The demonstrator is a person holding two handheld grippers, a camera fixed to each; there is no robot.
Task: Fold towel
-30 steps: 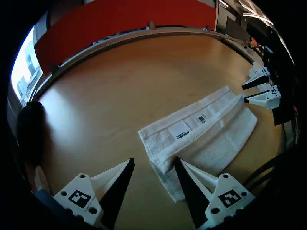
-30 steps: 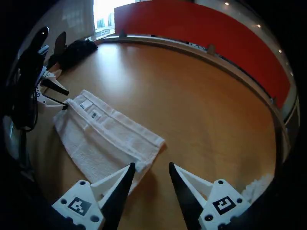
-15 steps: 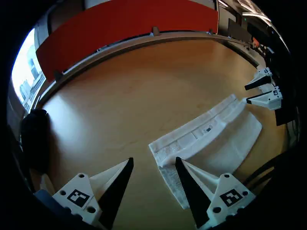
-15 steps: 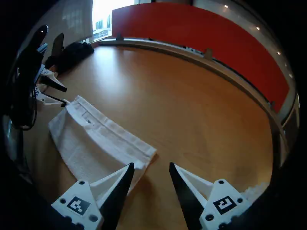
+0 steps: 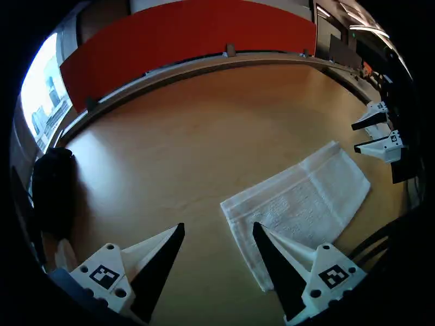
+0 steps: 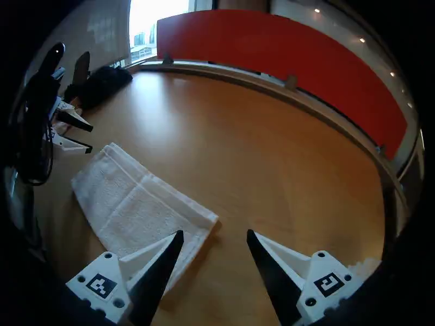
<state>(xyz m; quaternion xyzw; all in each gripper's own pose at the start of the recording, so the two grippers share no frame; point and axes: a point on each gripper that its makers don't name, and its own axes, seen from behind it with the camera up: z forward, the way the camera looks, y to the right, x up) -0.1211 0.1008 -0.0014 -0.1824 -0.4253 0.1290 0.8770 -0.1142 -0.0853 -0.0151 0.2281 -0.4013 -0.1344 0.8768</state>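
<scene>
A white towel (image 5: 298, 202) lies folded flat on the wooden table (image 5: 190, 130), its ribbed hem along the far side. My left gripper (image 5: 217, 225) hovers open at the towel's near corner, its right finger (image 5: 277, 255) over the cloth. In the left gripper view the right gripper (image 5: 354, 137) stands open just off the towel's far end. In the right gripper view the towel (image 6: 136, 209) stretches from my right gripper (image 6: 215, 232), open over its corner, towards the left gripper (image 6: 91, 139), open beside its other end. Neither gripper holds anything.
A red partition (image 5: 179, 38) runs behind the table's raised back edge (image 6: 283, 89). A dark bag (image 6: 106, 80) sits near the window corner, seen also as a dark bag (image 5: 51, 187). Some white cloth (image 6: 367, 266) shows at the right gripper view's lower right.
The lifted top layer with the labels has come down over the towel, which now lies flat with the labels hidden. Both grippers have drawn slightly back from it and stand a little wider.
</scene>
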